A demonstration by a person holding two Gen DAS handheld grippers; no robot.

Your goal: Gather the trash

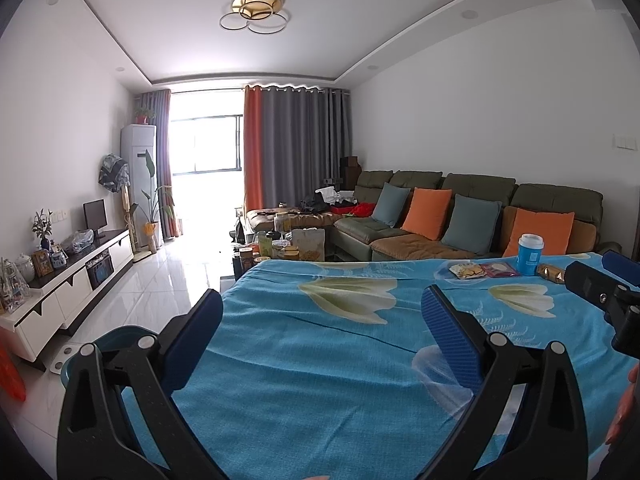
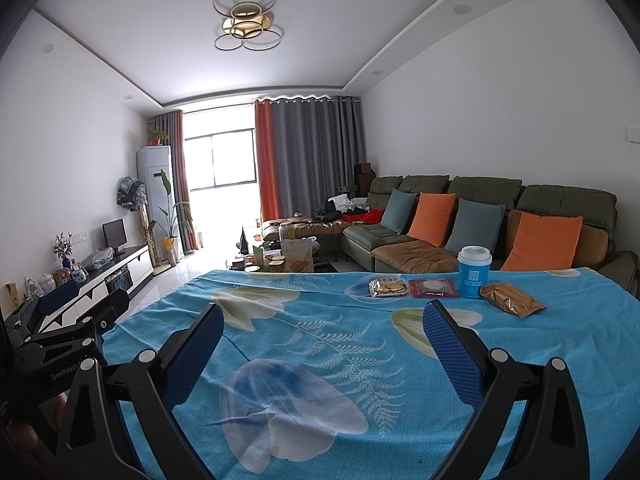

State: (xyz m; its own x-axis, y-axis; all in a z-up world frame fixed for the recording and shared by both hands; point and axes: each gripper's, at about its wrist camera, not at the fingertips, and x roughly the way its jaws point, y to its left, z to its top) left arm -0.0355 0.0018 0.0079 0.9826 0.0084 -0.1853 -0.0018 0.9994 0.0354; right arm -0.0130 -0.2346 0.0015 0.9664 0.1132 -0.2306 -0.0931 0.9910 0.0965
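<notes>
- Your table [image 2: 320,360] fills the lower half of both views, covered by a bright blue cloth [image 1: 320,360] printed with pale flowers and ferns.
- Beyond its far edge you see a green sofa [image 2: 568,200] along the right wall, with orange and blue-grey cushions leaning on its back.
- Your left gripper [image 1: 322,312] hangs over the near part of the cloth, its blue-padded fingers spread wide with nothing between them.
- Your right gripper [image 2: 324,326] sits the same way, released, fingers well apart over the cloth and holding nothing.
- A dark teal bin [image 1: 104,344] shows partly behind the left gripper, off the table's left edge.
- The trash lies in a row near the far right of the table, well ahead of both grippers.
- The blue cup [image 2: 474,271] with a white lid stands upright in that row.
- A gold wrapper [image 2: 511,300] lies just to the right of the cup, angled toward you.
- A dark red packet [image 2: 434,288] lies flat just left of the cup.
- A clear packet of biscuits [image 2: 387,287] lies beside the red one, at the left end of the row.
</notes>
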